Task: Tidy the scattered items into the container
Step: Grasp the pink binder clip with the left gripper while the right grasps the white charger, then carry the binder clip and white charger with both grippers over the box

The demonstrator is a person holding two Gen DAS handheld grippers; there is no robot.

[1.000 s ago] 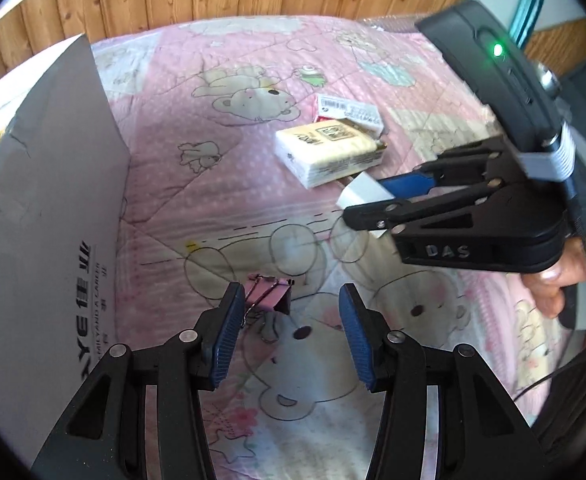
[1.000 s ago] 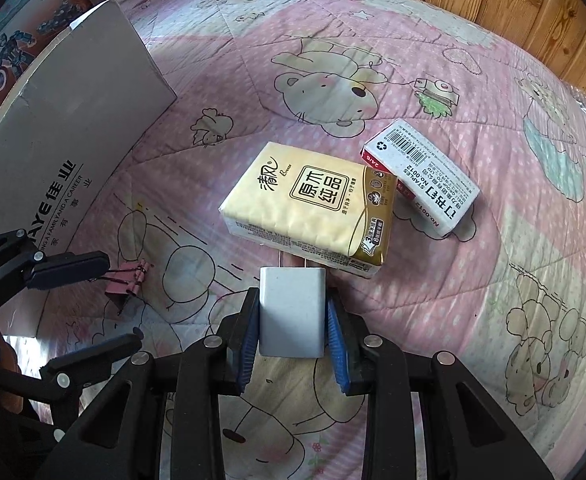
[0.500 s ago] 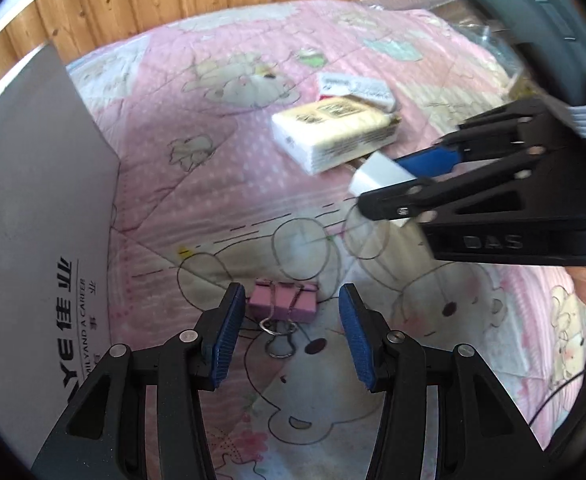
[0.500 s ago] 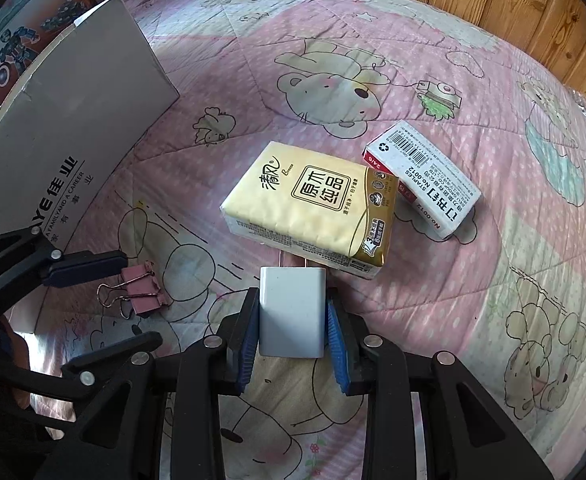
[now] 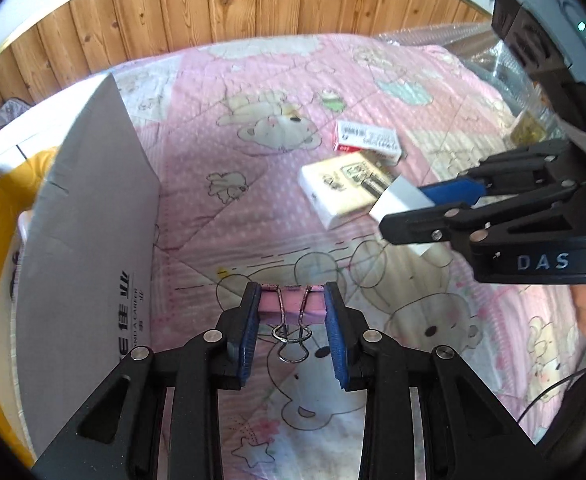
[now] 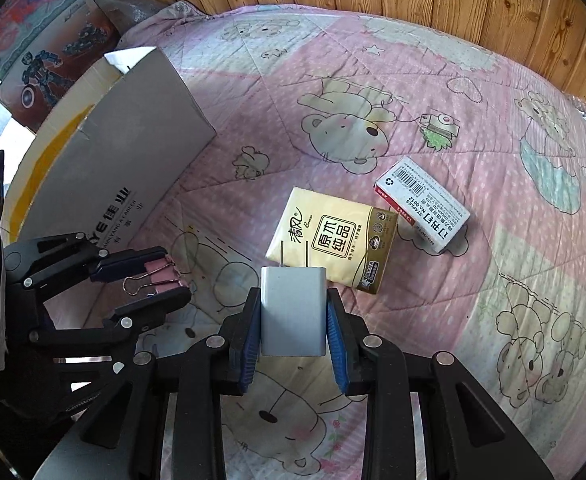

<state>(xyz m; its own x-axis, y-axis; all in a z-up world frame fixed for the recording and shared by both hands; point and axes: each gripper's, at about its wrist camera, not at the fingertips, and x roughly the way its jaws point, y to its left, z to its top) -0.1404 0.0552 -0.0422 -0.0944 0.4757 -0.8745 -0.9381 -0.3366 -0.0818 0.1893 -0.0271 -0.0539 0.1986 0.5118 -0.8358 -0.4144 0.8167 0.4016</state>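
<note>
- Left gripper (image 5: 292, 312) has just been closing its jaws and now pinches the pink binder clip (image 5: 291, 307) by its two ends, wire handles dangling toward the camera; the pads catch only the clip's narrow end faces, so a jolt could likely twist it out and drop it back on the pink bear-print quilt (image 6: 373, 80)
- Right gripper (image 6: 293, 320) clamps the white charger plug (image 6: 293, 310) upright between its pads, prongs pointing away; smooth plastic sides may slide if the wrist tips hard over the box
- Cardboard box (image 5: 85, 220), the container, stands open at the left with its grey flap raised, near the left gripper; that flap could snag either load on the way in, or knock the clip loose
- Both grippers hang close together above the quilt; crossing toward the box at once risks a collision
- Tissue pack (image 6: 333, 238) and staples box (image 6: 423, 204) lie touching on the quilt, not yet collected
</note>
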